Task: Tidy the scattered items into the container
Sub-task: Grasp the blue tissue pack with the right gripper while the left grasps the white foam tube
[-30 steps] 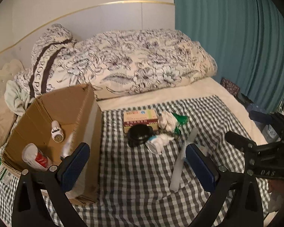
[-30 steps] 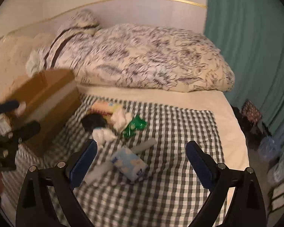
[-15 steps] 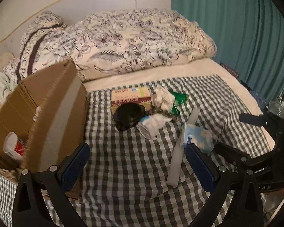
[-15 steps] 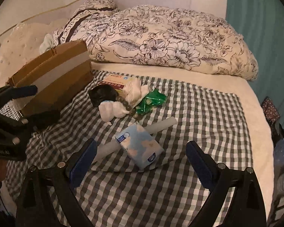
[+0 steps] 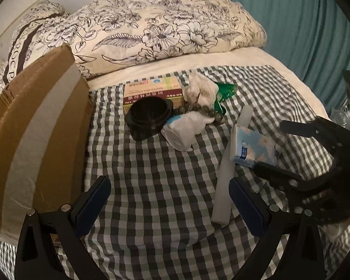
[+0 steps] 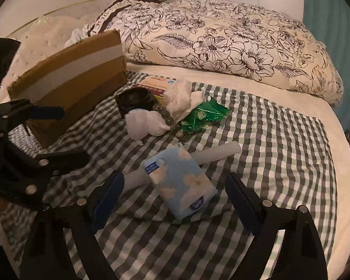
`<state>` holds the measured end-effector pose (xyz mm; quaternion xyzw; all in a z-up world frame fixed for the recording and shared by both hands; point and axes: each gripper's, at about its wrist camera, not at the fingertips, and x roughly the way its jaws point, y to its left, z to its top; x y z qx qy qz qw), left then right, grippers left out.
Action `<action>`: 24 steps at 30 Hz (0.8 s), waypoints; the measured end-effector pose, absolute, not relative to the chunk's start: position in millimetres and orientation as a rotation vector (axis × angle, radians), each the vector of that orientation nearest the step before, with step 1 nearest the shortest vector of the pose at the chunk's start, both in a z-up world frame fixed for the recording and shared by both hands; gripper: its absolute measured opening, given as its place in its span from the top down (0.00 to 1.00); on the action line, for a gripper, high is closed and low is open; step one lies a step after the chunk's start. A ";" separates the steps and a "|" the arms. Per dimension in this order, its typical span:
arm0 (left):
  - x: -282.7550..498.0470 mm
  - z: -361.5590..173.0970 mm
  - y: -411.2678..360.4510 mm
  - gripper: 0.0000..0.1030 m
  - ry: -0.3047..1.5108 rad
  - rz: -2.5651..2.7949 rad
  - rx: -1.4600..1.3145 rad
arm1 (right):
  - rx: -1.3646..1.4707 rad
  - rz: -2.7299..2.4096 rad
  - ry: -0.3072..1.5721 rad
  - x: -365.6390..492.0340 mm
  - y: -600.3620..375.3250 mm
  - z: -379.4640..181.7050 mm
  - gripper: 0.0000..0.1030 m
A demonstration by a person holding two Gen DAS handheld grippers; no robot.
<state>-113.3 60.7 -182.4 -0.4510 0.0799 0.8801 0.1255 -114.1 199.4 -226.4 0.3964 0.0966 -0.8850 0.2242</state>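
Meanwhile, on a bed spread with a checked cloth (image 5: 151, 175), a cardboard box (image 5: 35, 128) banded with pale tape stood at the far left, its open top turned away from both cameras. Just right of it a small heap of scattered items lay together: a black round object (image 5: 149, 116), a flat red-and-cream carton (image 5: 151, 89) behind it, a white bundle (image 5: 186, 128) in front, a string of dark beads (image 5: 205, 110), a crumpled white tissue (image 5: 198, 88) and a green foil packet (image 5: 224, 93). Further right, a long pale tube (image 5: 228, 175) ran toward the camera, with a light-blue tissue pack (image 6: 182, 182) resting across it.

The left gripper (image 5: 170, 207) hung over bare cloth with its jaws spread wide and nothing between them, its right finger just beside the near end of the tube. The right gripper (image 6: 175, 203) hovered low at the tissue pack; its jaws were closing but stood clear of the pack, which lay between and slightly beyond the blue pads (image 6: 109, 198). A rumpled floral duvet (image 6: 233, 46) filled the back of the bed, and a teal curtain (image 5: 303, 35) hung at the far right.
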 end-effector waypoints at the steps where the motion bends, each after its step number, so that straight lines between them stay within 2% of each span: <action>1: -114.0 -183.7 60.8 0.00 0.236 2.560 -1.316 | 1.113 -2.431 0.262 -118.7 198.4 -232.0 0.16; 5: -118.4 -190.1 60.6 0.00 0.238 2.557 -1.339 | 1.193 -2.383 0.342 -127.1 187.7 -252.0 0.24; 8: -121.0 -195.9 60.6 0.00 0.226 2.549 -1.366 | 1.203 -2.411 0.382 -127.4 188.2 -253.2 0.43; 10: -121.1 -197.8 62.3 0.00 0.224 2.544 -1.371 | 1.220 -2.414 0.327 -129.2 193.9 -249.8 0.45; 15: -118.9 -200.6 69.6 0.00 0.218 2.527 -1.365 | 1.219 -2.414 0.389 -124.2 188.8 -244.3 0.61; 18: -117.1 -202.8 73.9 0.00 0.214 2.517 -1.367 | 1.230 -2.424 0.392 -122.2 188.4 -236.0 0.66; 24: -116.5 -204.8 84.1 0.00 0.210 2.507 -1.352 | 1.254 -2.483 0.374 -116.0 201.8 -222.5 0.67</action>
